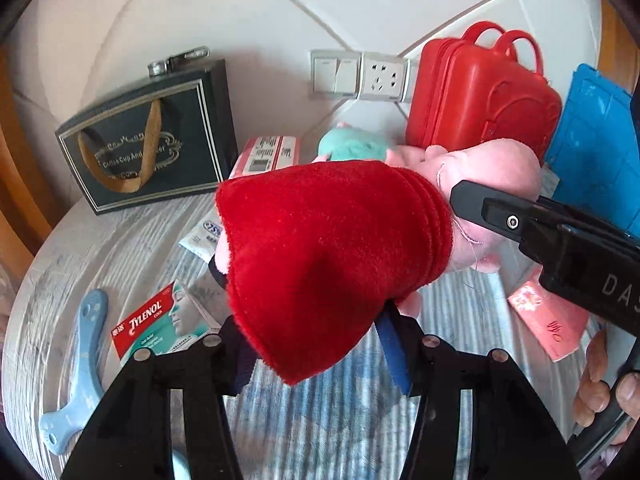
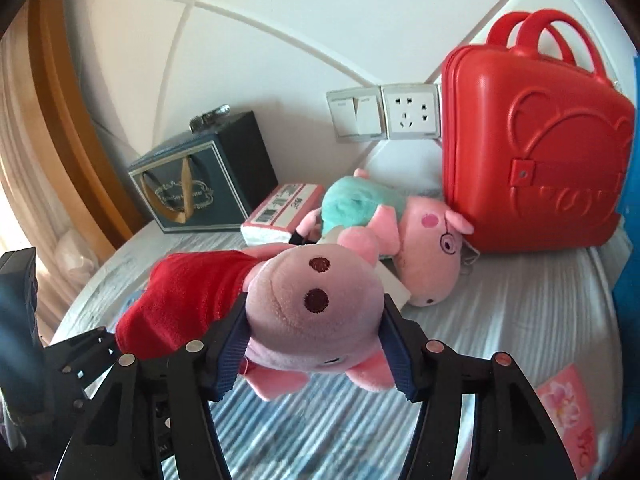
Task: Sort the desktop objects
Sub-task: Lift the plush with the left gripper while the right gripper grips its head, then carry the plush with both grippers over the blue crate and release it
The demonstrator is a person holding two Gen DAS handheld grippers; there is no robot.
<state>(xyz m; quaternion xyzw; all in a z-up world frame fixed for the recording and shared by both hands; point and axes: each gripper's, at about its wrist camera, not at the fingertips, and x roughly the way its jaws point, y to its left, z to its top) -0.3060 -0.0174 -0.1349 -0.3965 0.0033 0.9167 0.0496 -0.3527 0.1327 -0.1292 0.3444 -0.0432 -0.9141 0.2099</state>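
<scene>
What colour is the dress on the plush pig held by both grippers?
Red, on the plush pig; clearest in the left wrist view.

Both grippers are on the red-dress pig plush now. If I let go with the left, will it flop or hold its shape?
Probably flops: the red-dress pig plush is soft fabric, and its head dents between the right gripper pads. The dress hangs loosely over the left gripper, so the body likely droops. It looks light; one gripper should probably carry it.
</scene>
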